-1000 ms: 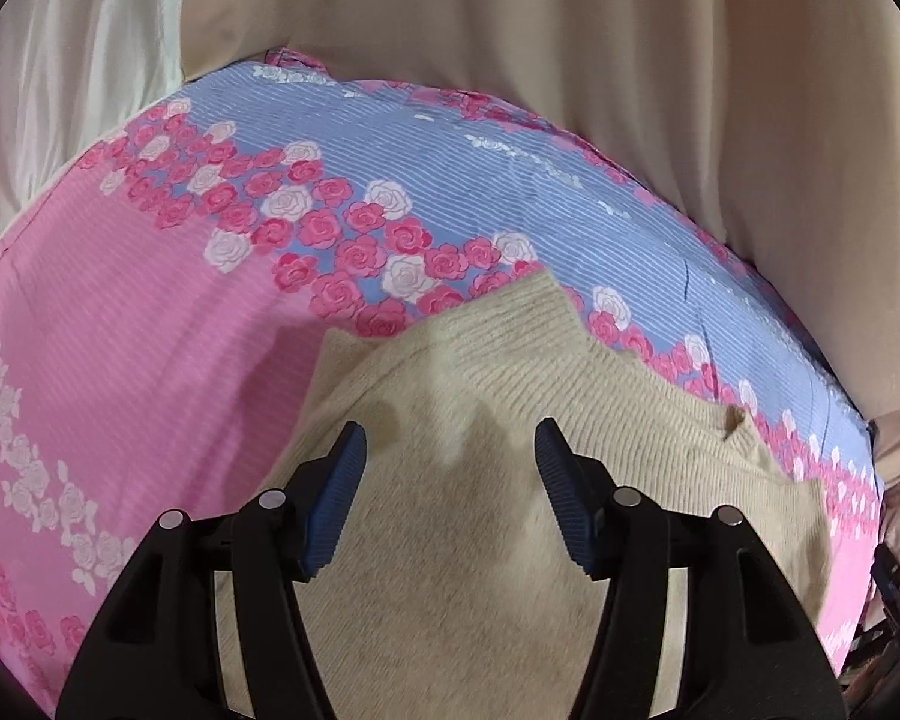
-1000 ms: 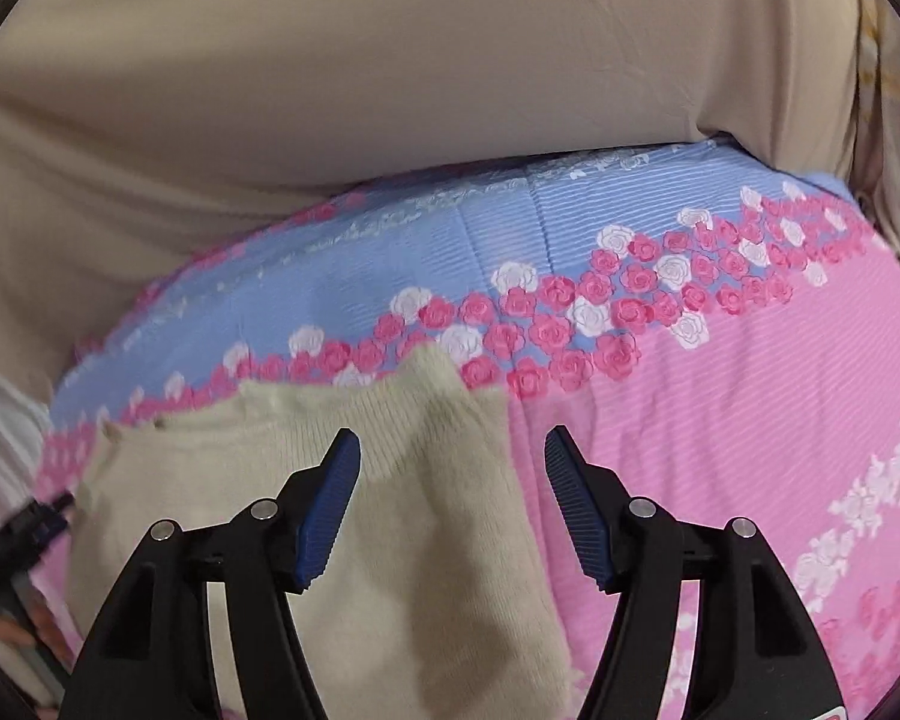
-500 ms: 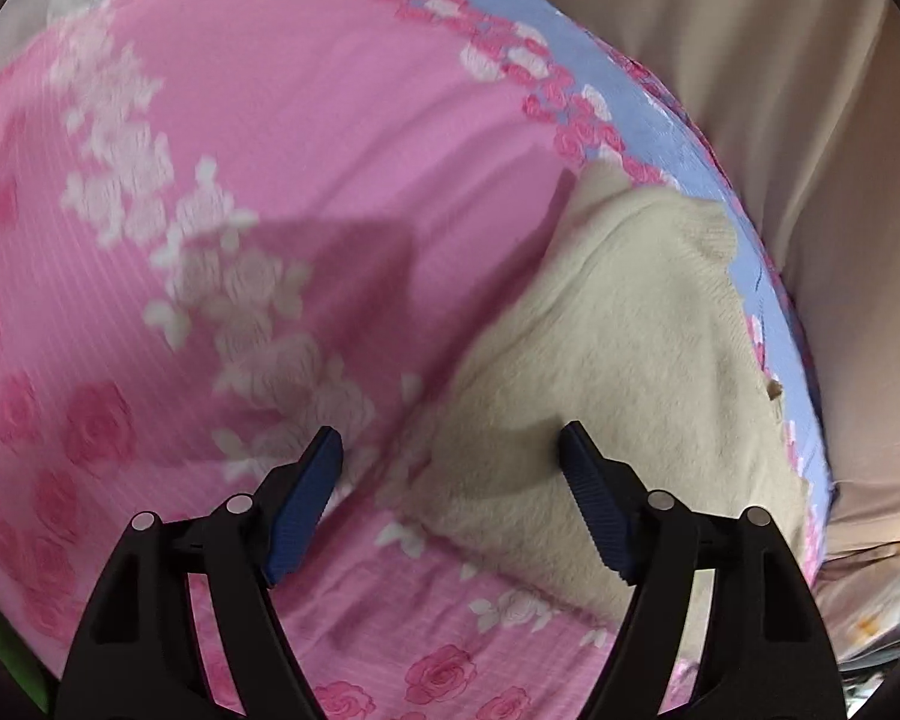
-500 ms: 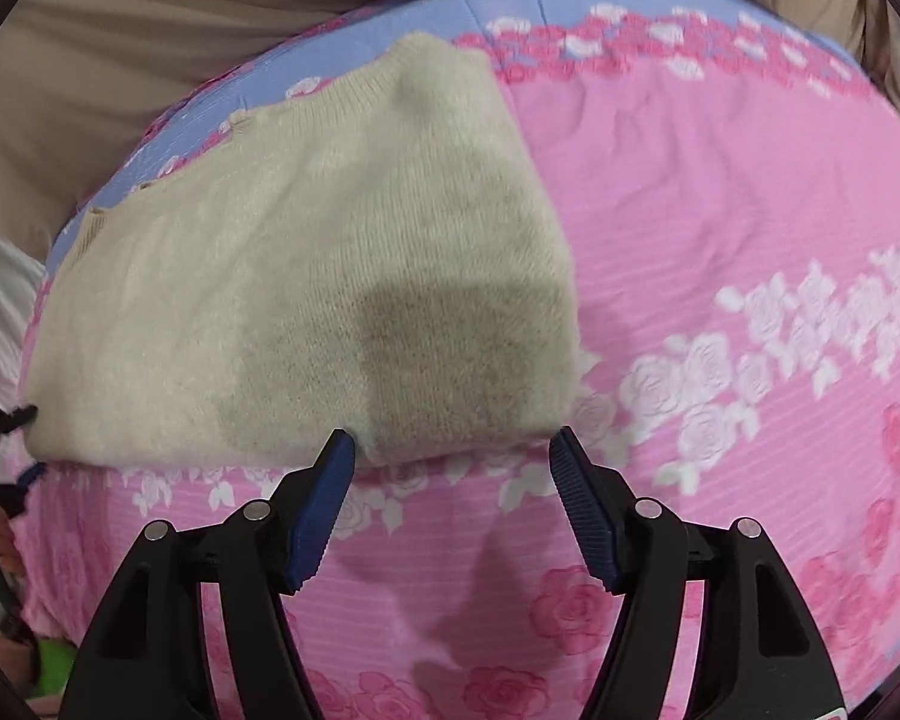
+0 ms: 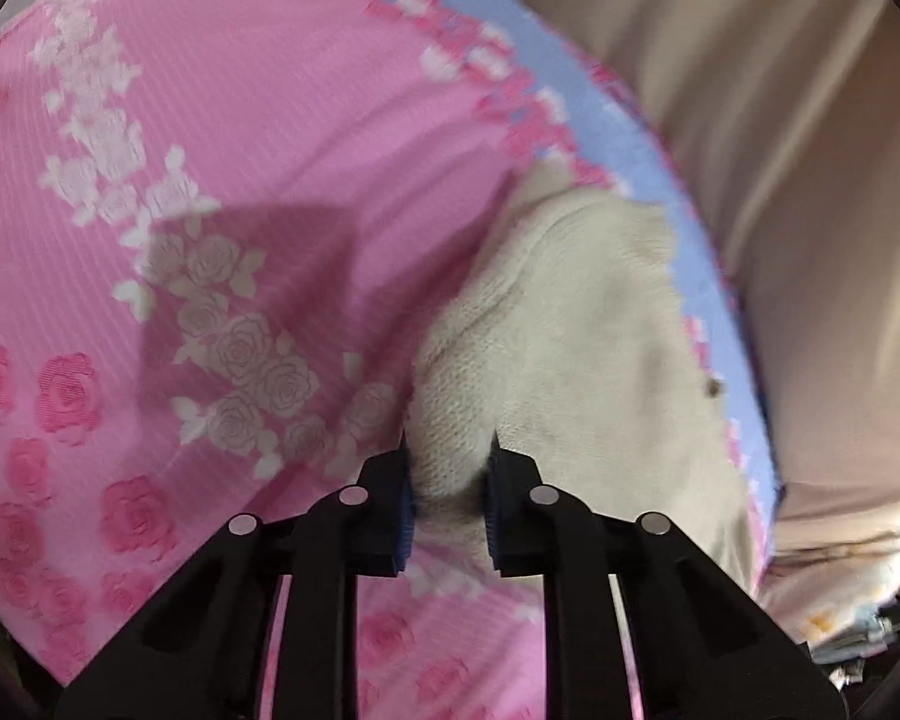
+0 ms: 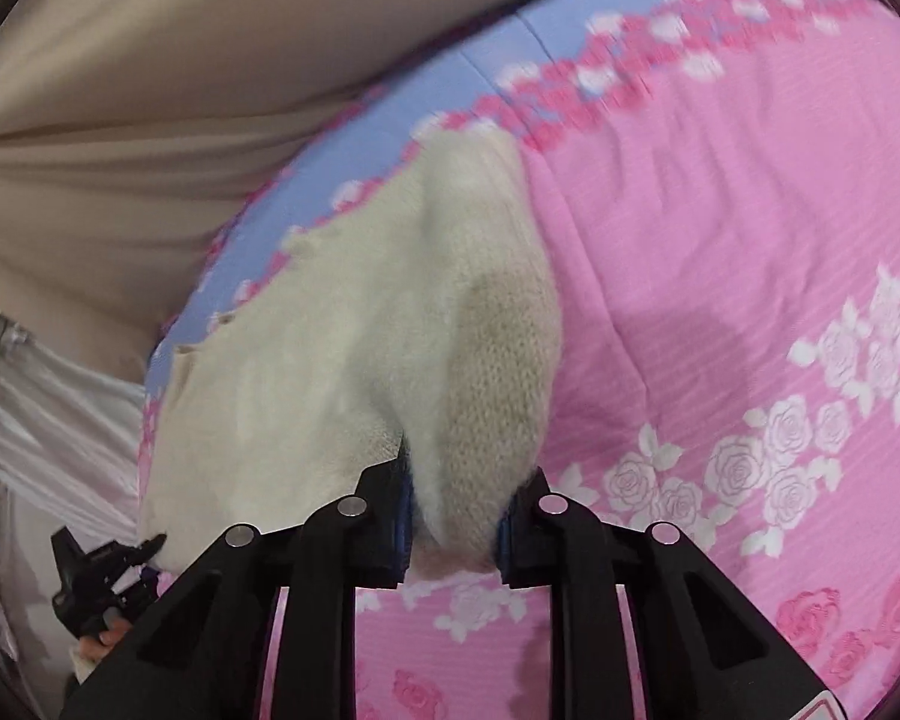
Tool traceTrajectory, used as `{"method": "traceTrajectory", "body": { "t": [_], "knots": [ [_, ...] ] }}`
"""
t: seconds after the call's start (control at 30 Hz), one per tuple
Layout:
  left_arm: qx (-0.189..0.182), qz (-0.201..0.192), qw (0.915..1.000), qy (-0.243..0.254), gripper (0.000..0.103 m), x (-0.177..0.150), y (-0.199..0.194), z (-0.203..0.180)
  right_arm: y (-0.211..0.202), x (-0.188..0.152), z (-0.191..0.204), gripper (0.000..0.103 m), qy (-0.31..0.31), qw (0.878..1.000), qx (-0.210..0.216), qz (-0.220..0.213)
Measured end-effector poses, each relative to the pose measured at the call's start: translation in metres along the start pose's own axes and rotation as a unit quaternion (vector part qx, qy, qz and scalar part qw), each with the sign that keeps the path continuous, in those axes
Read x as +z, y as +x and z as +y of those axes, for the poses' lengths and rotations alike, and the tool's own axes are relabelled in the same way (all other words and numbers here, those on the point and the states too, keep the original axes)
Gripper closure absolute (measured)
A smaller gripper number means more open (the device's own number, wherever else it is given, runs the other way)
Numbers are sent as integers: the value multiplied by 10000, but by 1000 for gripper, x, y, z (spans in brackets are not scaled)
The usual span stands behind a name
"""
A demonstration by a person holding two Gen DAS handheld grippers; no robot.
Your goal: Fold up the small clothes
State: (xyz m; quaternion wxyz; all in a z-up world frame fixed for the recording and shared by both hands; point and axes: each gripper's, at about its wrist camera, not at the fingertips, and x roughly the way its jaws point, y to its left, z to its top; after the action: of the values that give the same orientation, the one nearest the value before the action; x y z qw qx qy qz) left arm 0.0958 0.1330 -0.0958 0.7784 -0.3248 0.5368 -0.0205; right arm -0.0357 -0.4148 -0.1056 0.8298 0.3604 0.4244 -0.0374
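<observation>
While the cream knit garment (image 5: 576,324) lies on the pink rose-print sheet (image 5: 258,138), near the sheet's blue border (image 5: 570,90), each gripper pinches one of its near corners. The left gripper (image 5: 448,468) has just closed its fingers; the blue pads (image 5: 403,510) press a bunched fold of knit between them. The right gripper (image 6: 459,492) has likewise just closed, its fingers clamping a thick fold at the opposite corner of the same garment (image 6: 354,324). In the right wrist view, the left gripper (image 6: 99,576) appears at the garment's far left edge. Beige cloth (image 6: 150,90) hangs behind the sheet.
</observation>
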Motion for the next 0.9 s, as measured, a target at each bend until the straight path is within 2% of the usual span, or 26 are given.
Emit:
{"method": "traceTrajectory", "body": {
  "t": [0.1,0.2,0.27,0.3,0.37,0.4,0.5,0.53,0.57,0.6,0.63,0.73,0.8,0.83,0.9],
  "knots": [
    [-36,81,9997,235,87,-7,-26,-3,-27,-9,-3,87,-37,10000,12,12],
    [34,379,9992,149,87,-27,-39,14,-46,-35,-22,87,-14,9996,-144,242],
    [190,626,9978,93,86,-46,-40,30,-46,-61,-42,86,-5,9982,-268,539],
    [328,721,9968,115,85,-55,-37,37,-38,-75,-53,82,-45,9961,-395,793],
    [682,751,9946,199,74,-71,-24,48,-25,-94,-73,71,-64,9901,-836,1126],
    [830,689,9940,189,70,-74,-21,51,-30,-97,-82,70,82,9924,-698,1012],
    [886,26,9951,441,68,-68,-46,28,-56,-79,-76,60,170,9943,-930,501],
    [875,-270,9933,702,63,-59,-56,11,-66,-68,-68,60,42,9949,-976,262],
    [856,-495,9910,900,51,-52,-63,-3,-70,-55,-61,60,-78,9950,-992,120],
    [819,-735,9875,1125,43,-41,-68,-22,-71,-42,-54,55,-184,9947,-1012,49],
    [784,-834,9858,1227,30,-32,-66,-33,-67,-28,-47,49,-265,9942,-1042,27],
    [599,-849,9820,1575,28,-3,-40,-69,-38,7,-29,43,-514,9931,-1043,133],
    [691,-792,9803,1673,22,8,-13,-79,-19,21,-21,42,-677,9913,-1117,176],
    [874,-654,9808,1617,22,15,6,-79,-9,24,-18,42,-724,9901,-1182,198],
    [851,-265,9857,1430,22,24,38,-73,14,31,-16,40,-677,9888,-1291,314]
  ]
}}
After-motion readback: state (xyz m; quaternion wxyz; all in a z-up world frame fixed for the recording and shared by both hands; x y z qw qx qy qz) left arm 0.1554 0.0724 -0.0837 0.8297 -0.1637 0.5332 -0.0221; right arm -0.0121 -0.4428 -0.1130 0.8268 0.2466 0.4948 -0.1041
